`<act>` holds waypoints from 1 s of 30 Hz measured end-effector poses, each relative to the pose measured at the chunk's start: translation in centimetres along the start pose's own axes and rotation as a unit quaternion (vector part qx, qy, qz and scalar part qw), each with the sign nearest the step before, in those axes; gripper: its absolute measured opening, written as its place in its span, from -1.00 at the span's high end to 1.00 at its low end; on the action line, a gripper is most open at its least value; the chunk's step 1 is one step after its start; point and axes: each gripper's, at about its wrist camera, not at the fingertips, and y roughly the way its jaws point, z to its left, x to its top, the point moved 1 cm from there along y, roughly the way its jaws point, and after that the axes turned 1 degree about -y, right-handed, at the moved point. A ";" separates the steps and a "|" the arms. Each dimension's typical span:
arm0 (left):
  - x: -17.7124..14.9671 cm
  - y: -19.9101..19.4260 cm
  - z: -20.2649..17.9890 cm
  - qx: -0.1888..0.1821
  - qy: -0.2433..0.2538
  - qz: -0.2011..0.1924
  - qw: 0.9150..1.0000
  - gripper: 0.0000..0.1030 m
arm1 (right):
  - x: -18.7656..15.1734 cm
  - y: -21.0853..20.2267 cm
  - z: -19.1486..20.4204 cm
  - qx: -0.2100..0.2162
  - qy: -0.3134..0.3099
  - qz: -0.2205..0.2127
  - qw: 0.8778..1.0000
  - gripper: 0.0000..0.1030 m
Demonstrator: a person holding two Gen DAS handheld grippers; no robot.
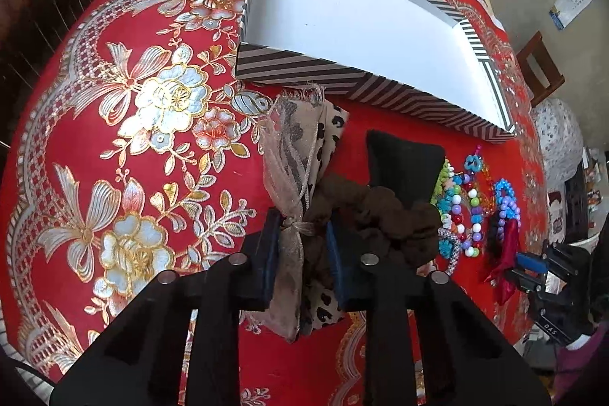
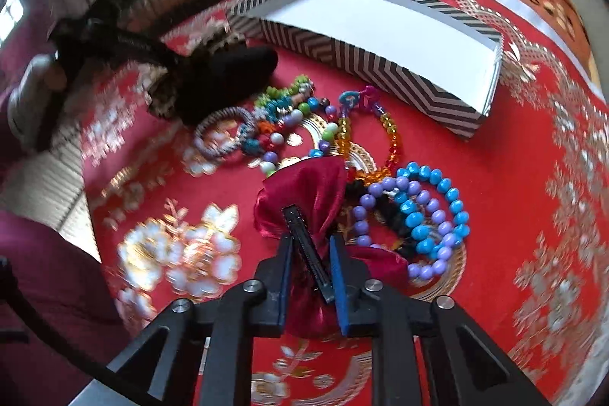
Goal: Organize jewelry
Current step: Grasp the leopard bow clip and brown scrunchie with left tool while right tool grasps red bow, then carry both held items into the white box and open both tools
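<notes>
Over on the left, the left gripper (image 1: 300, 253) points steeply down at the red floral tablecloth (image 1: 114, 124) and is clamped on the knotted middle of a leopard-print bow (image 1: 300, 155), blue pads pressing it from both sides. Just to its right, touching the bow, sits a dark brown scrunchie (image 1: 384, 219), with a black cushion (image 1: 403, 158) behind that. Beyond the fingertips lies the striped box (image 1: 342, 86), white inside and bare (open side up).

Moving right, a heap of coloured bead bracelets (image 2: 304, 124) is spread ahead of the right gripper (image 2: 312, 253), with a grey woven bangle (image 2: 224, 132) at its left edge and blue and purple bead strands (image 2: 430, 215) just right of the fingers. The right gripper is squeezed onto a crimson satin bow (image 2: 304, 193), its black clip (image 2: 304, 246) running between the pads. Same striped box (image 2: 380, 63) well ahead.
</notes>
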 end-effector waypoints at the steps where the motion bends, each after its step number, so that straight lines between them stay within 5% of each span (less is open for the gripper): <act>1: -0.2 -0.4 0.1 -0.001 -0.001 -0.005 1.000 0.60 | -0.1 -0.4 0.1 -0.004 0.010 -0.007 1.000 0.68; 18: 1.2 -9.8 -0.7 -0.011 0.028 -0.105 0.994 0.62 | 2.0 -5.5 1.0 0.021 0.170 -0.138 0.975 0.69; 30: 5.7 -8.6 -2.9 -0.001 0.026 -0.125 0.992 0.62 | 6.7 -6.1 -3.1 -0.009 0.234 -0.165 0.958 0.69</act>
